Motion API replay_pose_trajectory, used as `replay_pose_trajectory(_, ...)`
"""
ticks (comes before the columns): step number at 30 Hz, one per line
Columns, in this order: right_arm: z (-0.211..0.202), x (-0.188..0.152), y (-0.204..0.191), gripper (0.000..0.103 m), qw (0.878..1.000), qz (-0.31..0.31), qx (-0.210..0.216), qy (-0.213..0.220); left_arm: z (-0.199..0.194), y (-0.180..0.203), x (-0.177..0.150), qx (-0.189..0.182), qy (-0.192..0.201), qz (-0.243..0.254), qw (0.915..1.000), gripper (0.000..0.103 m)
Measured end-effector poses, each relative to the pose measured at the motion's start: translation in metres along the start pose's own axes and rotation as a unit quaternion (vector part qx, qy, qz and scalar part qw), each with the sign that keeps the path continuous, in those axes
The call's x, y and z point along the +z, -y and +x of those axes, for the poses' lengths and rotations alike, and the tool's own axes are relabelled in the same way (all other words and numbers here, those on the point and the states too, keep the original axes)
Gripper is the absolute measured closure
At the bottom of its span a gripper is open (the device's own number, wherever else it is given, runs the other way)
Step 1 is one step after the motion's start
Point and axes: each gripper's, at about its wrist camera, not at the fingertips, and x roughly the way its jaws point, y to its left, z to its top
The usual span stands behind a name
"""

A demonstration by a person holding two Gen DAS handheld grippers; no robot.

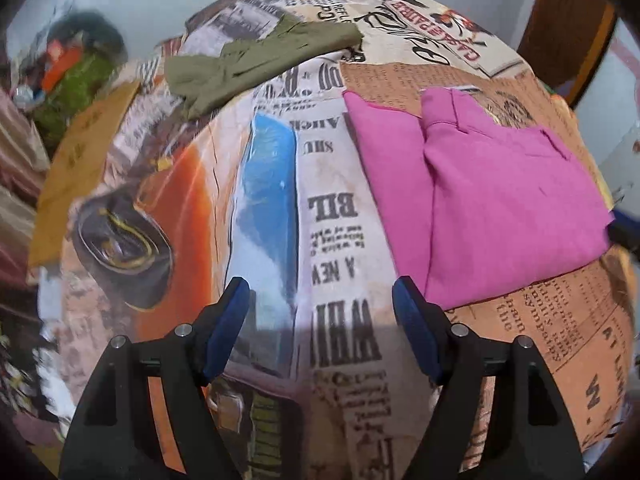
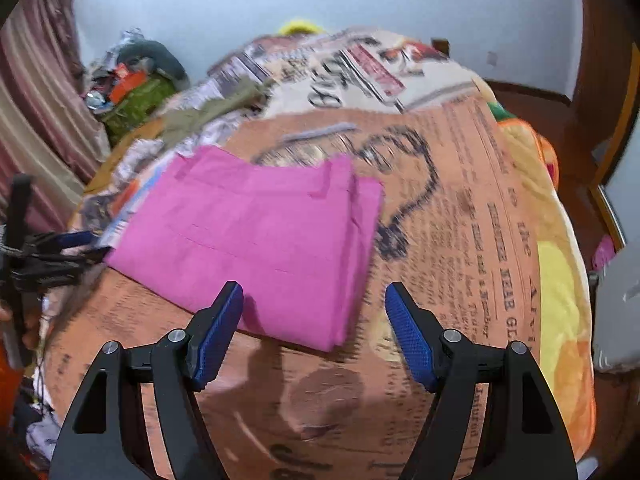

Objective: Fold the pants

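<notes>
The pink pants (image 1: pixel 492 200) lie folded into a flat rectangle on the newspaper-print bedspread (image 1: pixel 332 208). In the left wrist view they sit to the right of my left gripper (image 1: pixel 320 312), which is open and empty above the spread. In the right wrist view the pants (image 2: pixel 260 232) lie just ahead and left of my right gripper (image 2: pixel 314 316), which is open and empty, its left finger over the near edge of the pants. The left gripper (image 2: pixel 72 248) shows at the far left of that view, beside the pants.
Olive green pants (image 1: pixel 248 60) lie crumpled at the far side of the bed, also in the right wrist view (image 2: pixel 208 114). A pile of clutter (image 2: pixel 132 84) sits by the striped curtain (image 2: pixel 36 112). A wooden door (image 2: pixel 608 92) stands to the right.
</notes>
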Motion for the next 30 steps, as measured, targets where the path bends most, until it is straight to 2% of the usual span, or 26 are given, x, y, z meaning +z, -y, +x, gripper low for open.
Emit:
replay_pose_trajectory(2,0.011,-0.004,0.008,0.039,1.000,0.014,0.010,-0.021,0.000,-0.002,-0.003,-0.001,0.003,-0.003,1.0000,0.026)
replay_pose_trajectory(5,0.016,-0.007,0.017,0.039,0.998,0.036,0.033,-0.030,-0.002,-0.001,-0.001,0.004,0.002,0.000,1.0000,0.026)
replay_pose_trajectory(7,0.013,-0.003,0.014,0.045,0.999,0.028,0.030,-0.029,-0.005,0.002,0.004,0.006,0.005,0.006,1.0000,0.027)
replay_pose_trajectory(17,0.000,0.035,0.005,0.046,1.000,-0.007,0.015,0.023,-0.031,0.030,0.061,-0.033,0.073,0.023,0.9965,0.027)
replay_pose_trajectory(25,0.021,0.058,0.008,0.046,0.999,-0.018,0.015,0.028,0.009,0.058,0.101,-0.077,0.051,0.025,0.9954,0.029)
replay_pose_trajectory(30,0.040,0.066,0.015,0.047,0.999,-0.022,0.012,0.020,0.037,0.072,0.109,-0.094,0.030,0.028,0.9948,0.040)
